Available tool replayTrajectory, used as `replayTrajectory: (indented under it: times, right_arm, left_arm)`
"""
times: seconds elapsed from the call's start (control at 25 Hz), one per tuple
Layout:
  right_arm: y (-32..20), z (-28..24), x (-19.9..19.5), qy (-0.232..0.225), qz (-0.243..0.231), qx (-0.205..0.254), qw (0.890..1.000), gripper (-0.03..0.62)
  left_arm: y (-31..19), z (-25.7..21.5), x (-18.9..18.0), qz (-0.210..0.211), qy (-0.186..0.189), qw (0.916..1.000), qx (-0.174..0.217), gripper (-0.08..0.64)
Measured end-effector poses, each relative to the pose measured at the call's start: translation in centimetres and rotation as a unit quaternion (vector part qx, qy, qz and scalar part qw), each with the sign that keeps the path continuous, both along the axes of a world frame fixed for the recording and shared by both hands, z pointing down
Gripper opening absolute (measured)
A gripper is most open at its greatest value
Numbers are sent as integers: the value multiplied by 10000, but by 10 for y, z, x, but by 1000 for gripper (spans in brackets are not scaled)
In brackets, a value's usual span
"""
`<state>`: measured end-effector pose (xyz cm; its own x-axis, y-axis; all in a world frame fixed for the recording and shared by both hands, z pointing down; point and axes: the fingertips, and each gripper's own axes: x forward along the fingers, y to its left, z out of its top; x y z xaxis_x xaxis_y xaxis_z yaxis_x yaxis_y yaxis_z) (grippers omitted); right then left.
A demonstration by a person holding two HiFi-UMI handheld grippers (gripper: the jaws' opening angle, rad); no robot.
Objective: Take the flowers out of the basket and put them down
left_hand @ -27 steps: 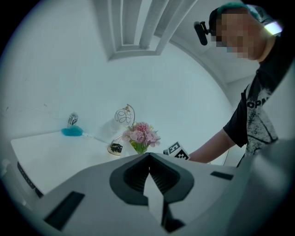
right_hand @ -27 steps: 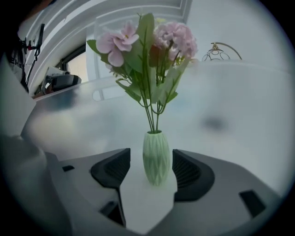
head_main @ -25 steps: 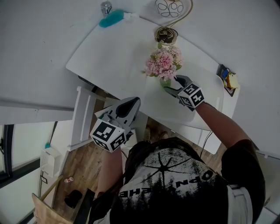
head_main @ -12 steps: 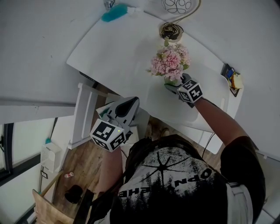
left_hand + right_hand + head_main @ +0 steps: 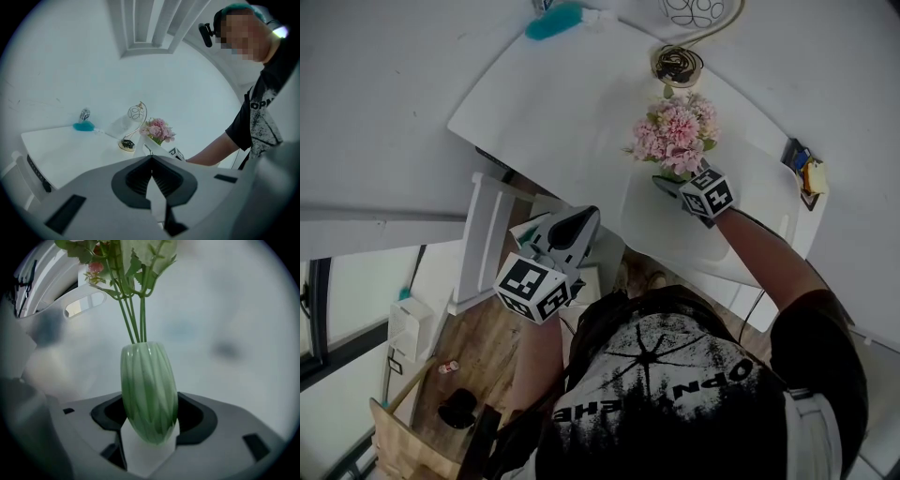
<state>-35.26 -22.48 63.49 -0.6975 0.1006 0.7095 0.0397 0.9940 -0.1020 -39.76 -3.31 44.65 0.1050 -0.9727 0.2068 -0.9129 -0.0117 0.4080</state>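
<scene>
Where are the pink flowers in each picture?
Head view: pink flowers upper right of centre, just above the right gripper.
Left gripper view: flowers small, near the middle, beside a gold ornament.
Right gripper view: only stems and leaves at the top; blooms mostly cut off.
Shared landmark: the right gripper, directly below the flowers everywhere.

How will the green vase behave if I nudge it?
Likely top-heavy: the vase narrows toward its base under tall flowers, so a push may tip it. Its glossy ribbed surface looks slippery and probably breakable.
</scene>
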Motion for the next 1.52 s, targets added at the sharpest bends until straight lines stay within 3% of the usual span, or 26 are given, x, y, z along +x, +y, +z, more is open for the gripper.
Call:
replayTrajectory:
  times: [0.68, 1.52]
  right_arm:
    - [10, -16, -8, -730, -464, 125, 9962, 284]
    - [17, -90, -7, -1297, -411, -12, 9907, 284]
  left_arm:
    - [3, 2, 5, -21, -19, 10000, -41, 12]
    - [-7, -32, 20, 244, -403, 9985, 267, 12]
